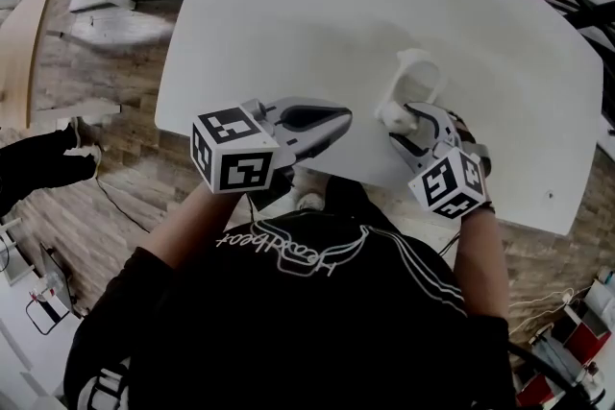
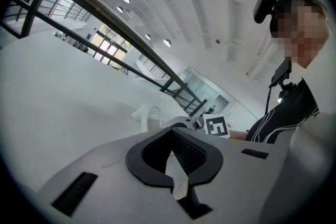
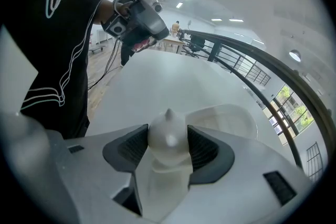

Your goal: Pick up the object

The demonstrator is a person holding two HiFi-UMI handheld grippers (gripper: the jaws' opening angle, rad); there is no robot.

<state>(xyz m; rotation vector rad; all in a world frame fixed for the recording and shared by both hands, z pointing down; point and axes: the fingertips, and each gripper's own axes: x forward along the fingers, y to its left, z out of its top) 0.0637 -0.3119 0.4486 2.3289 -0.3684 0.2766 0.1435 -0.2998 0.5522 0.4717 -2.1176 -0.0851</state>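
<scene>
A white scoop-like object [image 1: 420, 75] with a round bowl and a short handle rests on the white table [image 1: 317, 5]. My right gripper [image 1: 402, 118] is shut on the rounded knob at the handle's end [image 3: 168, 136], and the bowl [image 3: 233, 118] sticks out beyond the jaws. My left gripper [image 1: 338, 118] lies low over the table's near edge, to the left of the object, shut with nothing in it. In the left gripper view the object [image 2: 147, 115] shows pale beyond the closed jaws [image 2: 178, 165], with the right gripper [image 2: 185, 123] behind it.
The table's near edge [image 1: 288, 163] runs just under both grippers, with wooden floor [image 1: 106, 110] beyond it on the left. Black railings [image 2: 105, 18] stand past the table's far side. A small dark spot [image 1: 551, 197] marks the table at the right.
</scene>
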